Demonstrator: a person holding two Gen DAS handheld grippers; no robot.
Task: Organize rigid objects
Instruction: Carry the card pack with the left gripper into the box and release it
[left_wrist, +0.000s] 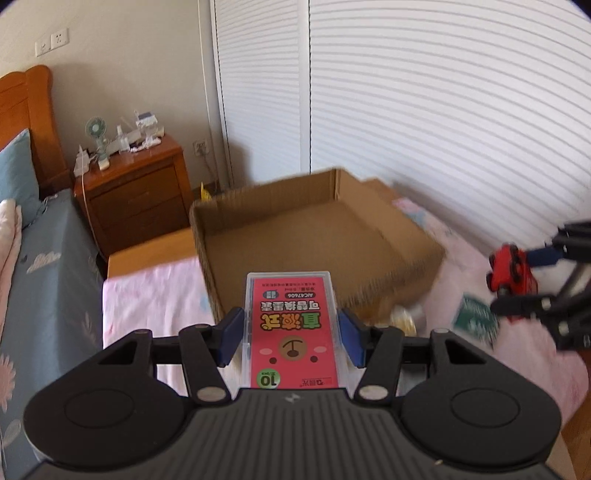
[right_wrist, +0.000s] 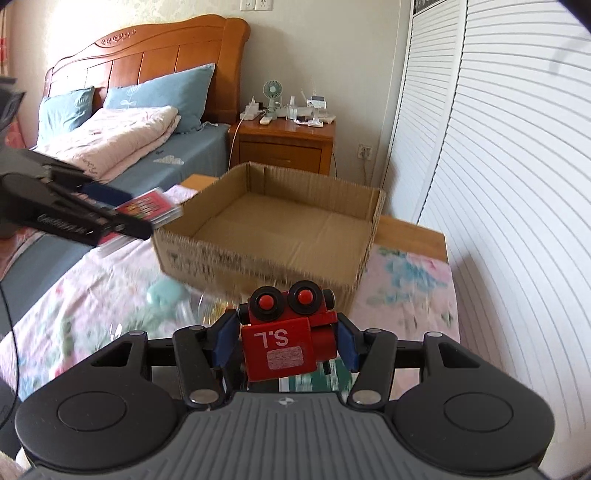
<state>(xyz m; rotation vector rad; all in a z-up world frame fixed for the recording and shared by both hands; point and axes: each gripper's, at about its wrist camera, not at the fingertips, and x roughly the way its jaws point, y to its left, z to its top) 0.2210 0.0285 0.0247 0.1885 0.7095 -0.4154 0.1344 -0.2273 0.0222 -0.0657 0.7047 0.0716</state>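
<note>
A clear case (left_wrist: 291, 328) with a pink label is clamped by its long sides in the left tongs (left_wrist: 291, 338) and is held above the near rim of the box (left_wrist: 295, 236). In the right wrist view the same tongs (right_wrist: 122, 218) are seen at the box's left corner, the case (right_wrist: 149, 208) jutting toward it. A red toy robot (right_wrist: 288, 332) — black eyes with red centres, "S.L" on its body — is gripped in the right tongs (right_wrist: 286, 341), short of the box's near wall (right_wrist: 258, 262). From the left wrist view, the robot (left_wrist: 511, 269) is seen held to the right of the box. The box is open-topped and rests on a table (right_wrist: 410, 230) spread with a pink floral cloth (left_wrist: 155, 295). Blurred small items lie on the cloth below the tongs — they cannot be told apart.
</note>
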